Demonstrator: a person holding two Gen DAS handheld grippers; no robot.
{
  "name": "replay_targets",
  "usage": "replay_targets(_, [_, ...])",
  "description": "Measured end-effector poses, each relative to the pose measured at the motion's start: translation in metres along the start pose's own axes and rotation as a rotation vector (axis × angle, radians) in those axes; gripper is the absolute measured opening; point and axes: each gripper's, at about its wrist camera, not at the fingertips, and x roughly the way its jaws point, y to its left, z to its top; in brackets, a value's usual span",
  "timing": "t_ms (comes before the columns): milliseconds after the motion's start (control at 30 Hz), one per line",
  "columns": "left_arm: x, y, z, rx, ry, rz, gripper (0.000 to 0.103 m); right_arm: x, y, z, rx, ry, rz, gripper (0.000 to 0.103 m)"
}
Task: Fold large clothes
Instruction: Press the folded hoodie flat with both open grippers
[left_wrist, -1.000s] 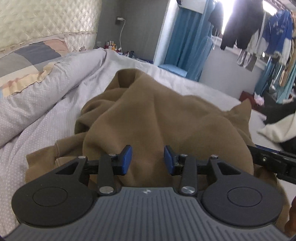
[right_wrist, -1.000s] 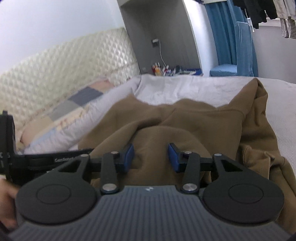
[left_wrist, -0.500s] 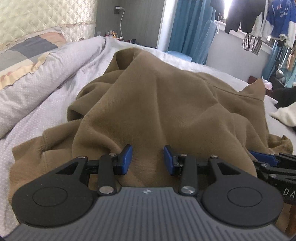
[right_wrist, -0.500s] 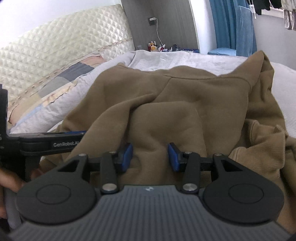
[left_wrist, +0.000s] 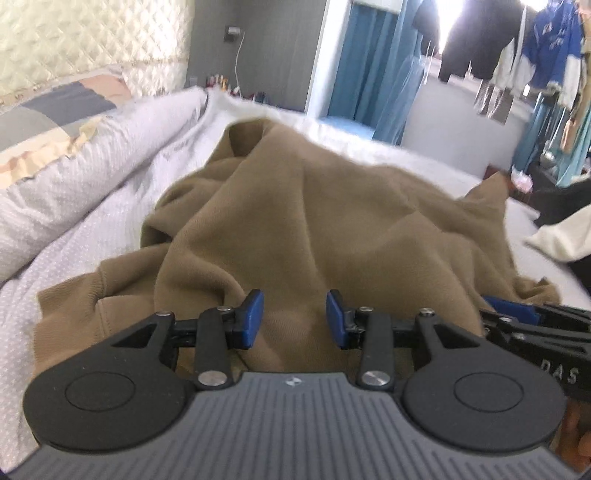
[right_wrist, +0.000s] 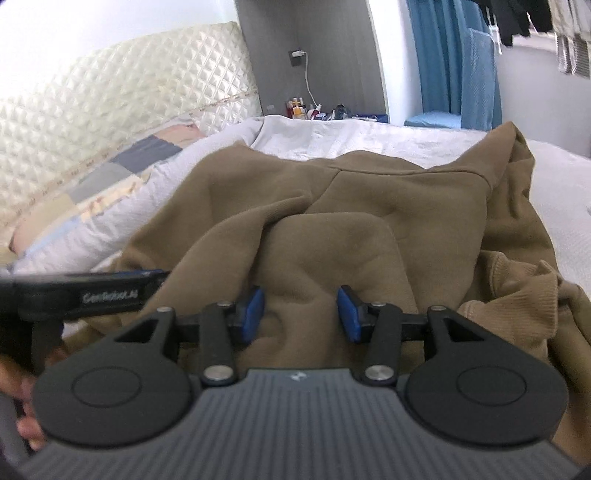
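Sweatshirt (left_wrist: 332, 229) in brown fleece, heaped and creased on the bed (left_wrist: 92, 236); looks thick, soft and limp, fairly weighty, likely to sag and slide off a shallow pinch. Left claw (left_wrist: 294, 319) gaping over a fabric ridge, pads not pressing; right claw (right_wrist: 300, 314) just widened, fold between, unclamped. Best taken at ribbed hem (right_wrist: 517, 291) or shoulder seam, deep bite.

Right gripper (right_wrist: 300, 314) hovers low over the rumpled brown fleece sweatshirt (right_wrist: 351, 229) on the white-sheeted bed (right_wrist: 561, 206), blue-padded jaws just opened wider, fabric bunched between them but not clearly pinched. Left gripper (right_wrist: 110, 291) reaches in from the left edge, a quilted cream headboard (right_wrist: 122, 96) behind.
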Motion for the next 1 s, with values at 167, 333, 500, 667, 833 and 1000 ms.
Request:
replay_targets(167, [-0.036, -0.007, 0.002, 0.005, -0.11, -0.027, 0.044, -0.026, 0.009, 0.006, -0.018, -0.011, -0.006, 0.05])
replay_targets(333, [-0.046, -0.017, -0.002, 0.013, -0.135, -0.103, 0.044, -0.055, 0.01, 0.011, -0.062, -0.085, -0.013, 0.049])
replay_targets(500, [-0.03, -0.02, -0.006, 0.026, -0.114, -0.134, 0.044, -0.048, -0.01, 0.021, 0.019, -0.085, -0.072, 0.049])
replay_targets(667, [-0.01, -0.026, -0.01, 0.055, -0.057, -0.139, 0.044, -0.021, -0.035, 0.016, 0.12, 0.045, -0.118, 0.049])
replay_targets(833, [0.012, -0.021, -0.009, 0.017, -0.008, -0.121, 0.049, 0.005, -0.061, 0.006, 0.261, 0.127, -0.082, 0.05])
replay_targets(1000, [0.021, -0.021, -0.009, 0.029, 0.004, -0.1, 0.05, -0.002, -0.058, 0.011, 0.281, 0.114, -0.106, 0.05])
